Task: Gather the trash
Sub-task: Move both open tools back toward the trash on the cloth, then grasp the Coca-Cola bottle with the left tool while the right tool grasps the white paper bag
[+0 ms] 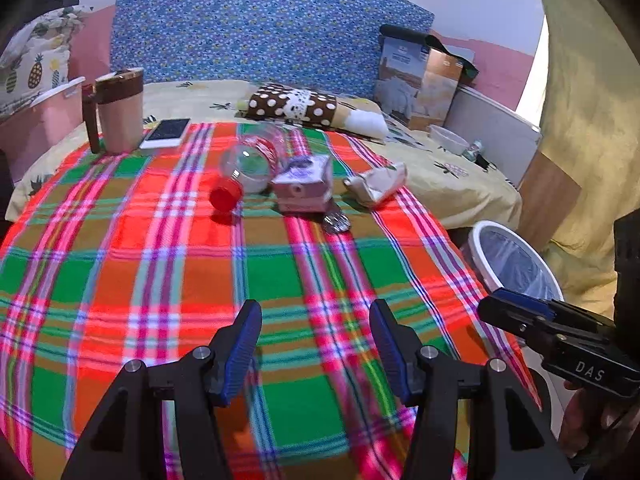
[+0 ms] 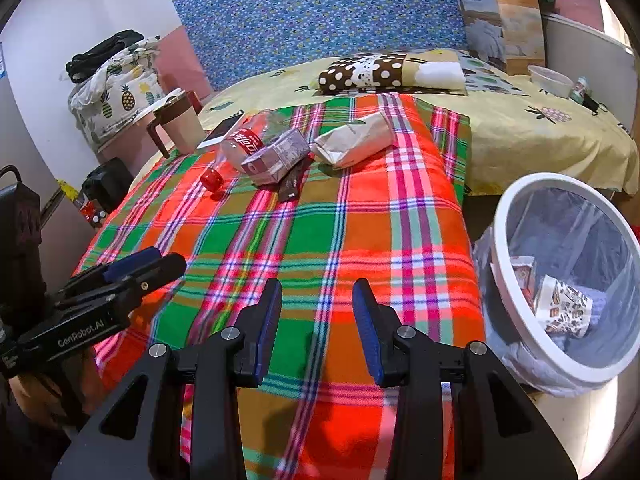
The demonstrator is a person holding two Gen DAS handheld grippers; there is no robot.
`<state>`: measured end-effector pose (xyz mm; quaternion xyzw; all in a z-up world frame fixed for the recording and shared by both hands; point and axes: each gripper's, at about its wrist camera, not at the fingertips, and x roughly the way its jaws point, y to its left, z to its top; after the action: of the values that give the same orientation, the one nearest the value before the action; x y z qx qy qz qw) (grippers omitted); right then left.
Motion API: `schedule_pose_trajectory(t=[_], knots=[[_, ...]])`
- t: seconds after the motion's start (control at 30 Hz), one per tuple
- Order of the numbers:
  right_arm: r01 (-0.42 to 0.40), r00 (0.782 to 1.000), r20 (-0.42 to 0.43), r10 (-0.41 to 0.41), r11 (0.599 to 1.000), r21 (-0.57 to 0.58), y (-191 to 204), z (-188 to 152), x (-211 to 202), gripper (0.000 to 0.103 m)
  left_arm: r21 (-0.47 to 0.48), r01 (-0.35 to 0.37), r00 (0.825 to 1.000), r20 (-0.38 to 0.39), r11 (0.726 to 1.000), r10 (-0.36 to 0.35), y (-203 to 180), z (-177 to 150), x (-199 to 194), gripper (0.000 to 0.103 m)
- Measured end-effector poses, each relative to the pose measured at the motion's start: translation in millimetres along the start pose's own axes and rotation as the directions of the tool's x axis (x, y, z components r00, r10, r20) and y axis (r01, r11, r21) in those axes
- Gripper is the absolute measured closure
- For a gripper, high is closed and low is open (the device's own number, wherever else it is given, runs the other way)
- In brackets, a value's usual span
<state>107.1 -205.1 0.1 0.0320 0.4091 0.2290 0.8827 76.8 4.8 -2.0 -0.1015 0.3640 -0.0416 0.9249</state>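
The left claw (image 1: 316,354) hangs over the near part of a plaid blanket (image 1: 160,264) spread on a bed (image 1: 460,184), its blue pads apart with only cloth showing between them. The right claw (image 2: 318,330) hovers over the same blanket, pads also apart, a narrower gap, and nothing in it.

The trash lies in a cluster toward the far end of the blanket, at about 12 o'clock from the left claw. A clear plastic bottle (image 1: 250,162) with a red cap lies on its side, cap pointing toward the camera. Just beside it at 3 o'clock sits a small crushed carton (image 1: 304,188), touching the bottle. A dark foil wrapper (image 1: 338,222) pokes out from under the carton's near edge. A crumpled paper bag (image 1: 378,184) lies at 3 o'clock from the carton, close but apart.

A white-rimmed bin (image 2: 568,280) lined with a clear bag stands off the bed's edge at 3 o'clock from the right claw; printed packaging (image 2: 564,310) already lies inside.

At 10 o'clock on the bed stand a lidded beige mug (image 1: 120,110) and a phone (image 1: 166,133) lying flat beside it. A polka-dot pillow (image 1: 296,104) lies beyond the blanket at 12 o'clock.
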Motion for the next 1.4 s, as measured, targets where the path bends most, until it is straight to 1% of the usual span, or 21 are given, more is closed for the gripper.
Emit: schedule_pose_trajectory(t=[0.13,0.23,0.43,0.63,0.7,0.73,0.77,0.9,1.0,1.07,1.27,1.4], knots=[[-0.017,1.000,0.005,0.017,1.000,-0.002,2.6,10.3,4.2,0.064,0.009,-0.044,0.999,0.017,0.999,0.044,8.6,13.8,0.7,0.047],[-0.024,1.000,0.009,0.024,1.000,0.005,3.2,18.7,8.0,0.064,0.016,-0.065,0.998,0.022,0.998,0.064,14.4,26.2,3.8,0.047],[-0.011,1.000,0.012,0.011,1.000,0.012,1.9,34.4,15.9,0.064,0.045,-0.081,0.996,0.031,0.996,0.079,23.7,51.4,12.7,0.047],[-0.022,1.000,0.016,0.020,0.996,0.090,-10.4,49.7,26.8,0.064,0.072,-0.082,0.996,0.044,0.994,0.079,35.7,82.5,31.8,0.047],[-0.023,1.000,0.020,0.021,0.993,0.119,-14.0,54.3,30.8,0.059,0.078,-0.083,0.996,0.052,0.993,0.079,39.8,93.9,40.2,0.047],[-0.023,1.000,0.020,0.020,0.992,0.127,-15.1,55.4,32.3,0.049,0.079,-0.079,0.996,0.050,0.994,0.075,40.7,98.8,44.9,0.047],[-0.024,1.000,0.021,0.021,0.991,0.135,-15.9,56.5,33.8,0.041,0.076,-0.074,0.996,0.046,0.994,0.071,43.0,104.2,49.9,0.047],[-0.019,1.000,0.026,0.016,0.991,0.131,-14.9,57.7,36.7,0.041,0.103,-0.070,0.997,0.040,0.992,0.067,48.9,125.8,77.9,0.047],[-0.012,1.000,0.018,0.010,0.992,0.127,-18.8,60.5,40.9,0.041,0.110,-0.056,0.998,0.013,0.992,0.055,52.7,137.3,102.6,0.047],[-0.007,1.000,0.012,0.006,0.992,0.129,-21.1,61.5,43.2,0.041,0.111,-0.067,0.998,-0.008,0.992,0.069,54.1,141.4,116.8,0.047],[-0.004,1.000,0.006,0.003,0.987,0.161,-30.1,67.0,51.8,0.041,0.100,-0.056,0.996,-0.063,0.993,0.062,59.8,144.1,148.2,0.047],[-0.022,1.000,0.021,0.019,0.981,0.194,-31.2,74.0,56.2,0.041,0.091,-0.060,0.996,-0.055,0.994,0.065,61.2,142.6,148.9,0.046]])
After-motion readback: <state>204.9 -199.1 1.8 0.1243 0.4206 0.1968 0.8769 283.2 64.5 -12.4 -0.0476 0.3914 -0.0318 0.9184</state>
